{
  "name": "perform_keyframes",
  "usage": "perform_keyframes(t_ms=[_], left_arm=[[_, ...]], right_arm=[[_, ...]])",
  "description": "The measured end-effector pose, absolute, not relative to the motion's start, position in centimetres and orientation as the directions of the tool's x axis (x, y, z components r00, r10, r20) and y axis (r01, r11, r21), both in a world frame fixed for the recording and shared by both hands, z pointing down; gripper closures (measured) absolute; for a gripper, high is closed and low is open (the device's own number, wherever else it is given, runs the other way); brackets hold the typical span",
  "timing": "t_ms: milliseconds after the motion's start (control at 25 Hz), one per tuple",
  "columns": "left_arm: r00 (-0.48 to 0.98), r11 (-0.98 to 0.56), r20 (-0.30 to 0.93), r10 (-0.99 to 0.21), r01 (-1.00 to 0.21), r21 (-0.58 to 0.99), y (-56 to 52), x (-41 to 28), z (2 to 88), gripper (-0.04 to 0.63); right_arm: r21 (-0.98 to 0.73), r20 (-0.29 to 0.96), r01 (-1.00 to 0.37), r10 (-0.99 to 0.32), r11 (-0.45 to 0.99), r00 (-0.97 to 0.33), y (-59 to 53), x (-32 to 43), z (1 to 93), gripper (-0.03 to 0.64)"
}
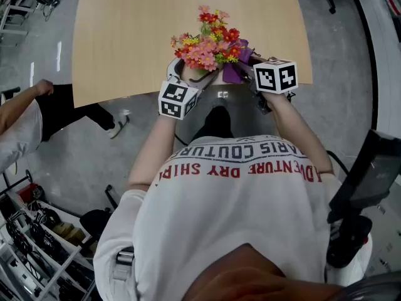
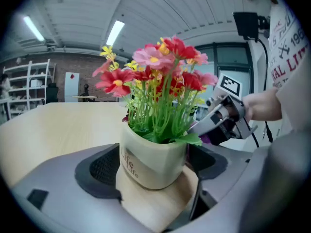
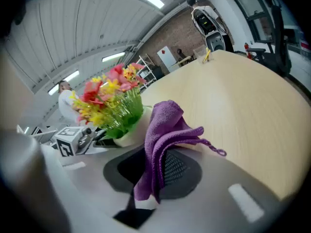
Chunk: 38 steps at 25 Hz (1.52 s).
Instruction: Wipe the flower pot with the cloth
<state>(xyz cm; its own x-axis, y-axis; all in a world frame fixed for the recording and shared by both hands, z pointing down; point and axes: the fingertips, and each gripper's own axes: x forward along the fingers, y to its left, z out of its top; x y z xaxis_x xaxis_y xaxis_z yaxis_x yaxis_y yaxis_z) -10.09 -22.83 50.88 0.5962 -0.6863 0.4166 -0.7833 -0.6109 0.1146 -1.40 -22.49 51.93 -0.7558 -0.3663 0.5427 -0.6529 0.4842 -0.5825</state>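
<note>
Flower pot (image 2: 153,161) in the head view nearly all under its flowers (image 1: 210,42); bystander (image 1: 19,127) half off the left edge.

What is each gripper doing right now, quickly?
Left gripper: closed on the flower pot.
Right gripper: closed on the purple cloth.

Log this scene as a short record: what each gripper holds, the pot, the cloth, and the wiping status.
left gripper: fingers closed on the sides of the flower pot
right gripper: fingers pinching the purple cloth
flower pot: cream, upright, at the near edge of the table
flowers: red, pink and yellow, standing in the pot
cloth: bunched, close beside the pot; contact cannot be told
wiping status: cloth brought up to the pot
</note>
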Motion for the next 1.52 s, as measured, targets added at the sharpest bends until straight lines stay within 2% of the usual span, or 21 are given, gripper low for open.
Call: perform_keyframes(t_ms=[120, 360, 560, 840, 880, 1040, 1200, 1520], left_arm=[[0.525, -0.508, 0.391, -0.756, -0.847, 0.156, -23.0, -11.5, 51.4, 0.156], [0.216, -0.192, 0.405, -0.889, -0.976, 0.1, -23.9, -12.1, 53.6, 0.155], [0.119, -0.125, 0.44, -0.89, -0.992, 0.015, -21.7, -8.5, 53.7, 0.155], [0.024, -0.028, 0.449, -0.893, -1.0, -0.002, -22.7, -10.3, 51.2, 0.17], [0.018, -0.024, 0.449, -0.893, -1.0, -0.009, -22.7, -10.2, 51.1, 0.198], [0.028, -0.038, 0.442, -0.897, -0.999, -0.015, -22.6, -9.4, 52.0, 0.201], [0.075, -0.091, 0.434, -0.898, -0.996, -0.014, -24.7, -10.9, 53.6, 0.202], [0.315, -0.35, 0.409, -0.856, -0.937, -0.011, -26.4, -11.6, 54.9, 0.202]], right_arm=[[-0.604, 0.493, -0.632, -0.396, 0.486, -0.775, -21.4, -0.1, 50.9, 0.575], [-0.626, 0.454, -0.638, -0.456, 0.449, -0.766, -19.9, 3.2, 51.6, 0.575], [-0.619, 0.453, -0.665, -0.503, 0.416, -0.736, -14.3, 8.0, 50.1, 0.575], [-0.605, 0.455, -0.698, -0.554, 0.382, -0.697, -12.3, 9.9, 47.3, 0.575], [-0.606, 0.456, -0.7, -0.556, 0.378, -0.695, -12.1, 10.5, 47.3, 0.575], [-0.61, 0.463, -0.704, -0.557, 0.364, -0.689, -11.7, 11.8, 48.5, 0.575], [-0.617, 0.46, -0.693, -0.542, 0.374, -0.703, -14.6, 9.7, 50.3, 0.575], [-0.64, 0.43, -0.641, -0.495, 0.423, -0.755, -20.2, 4.8, 51.6, 0.575]])
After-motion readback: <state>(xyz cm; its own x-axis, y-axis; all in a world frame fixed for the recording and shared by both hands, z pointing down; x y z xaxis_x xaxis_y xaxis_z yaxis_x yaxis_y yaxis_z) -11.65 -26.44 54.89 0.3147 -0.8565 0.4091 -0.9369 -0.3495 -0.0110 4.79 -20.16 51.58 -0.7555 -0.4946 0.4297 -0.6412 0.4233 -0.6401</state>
